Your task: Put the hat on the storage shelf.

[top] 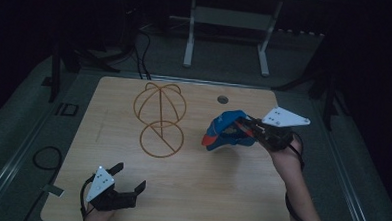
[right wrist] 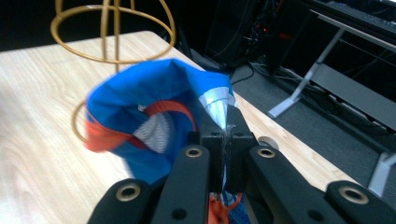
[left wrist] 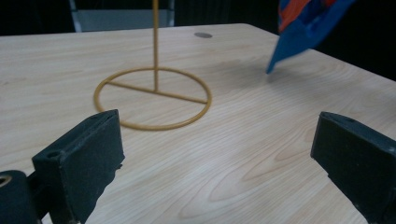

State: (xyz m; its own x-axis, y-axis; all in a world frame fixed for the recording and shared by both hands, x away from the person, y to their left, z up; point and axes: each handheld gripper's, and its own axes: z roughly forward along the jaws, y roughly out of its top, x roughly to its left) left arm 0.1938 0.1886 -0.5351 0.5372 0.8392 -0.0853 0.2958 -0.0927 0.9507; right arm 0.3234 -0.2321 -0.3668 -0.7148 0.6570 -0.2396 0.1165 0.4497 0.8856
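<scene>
Spread wide, left gripper point(top: 122, 183) is parked empty at the table's point(top: 220, 201) seven o'clock.
Blue-and-orange cap point(top: 225, 130) is pinched by its edge in right gripper point(top: 242, 125), held off the wood at three o'clock, likely for hanging on wire stand point(top: 159, 120).

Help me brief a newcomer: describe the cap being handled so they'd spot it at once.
On the wooden table, look right of the gold wire stand. There the right gripper pinches a floppy blue cap clear of the surface. Its orange trim makes it the one colourful thing there.
</scene>
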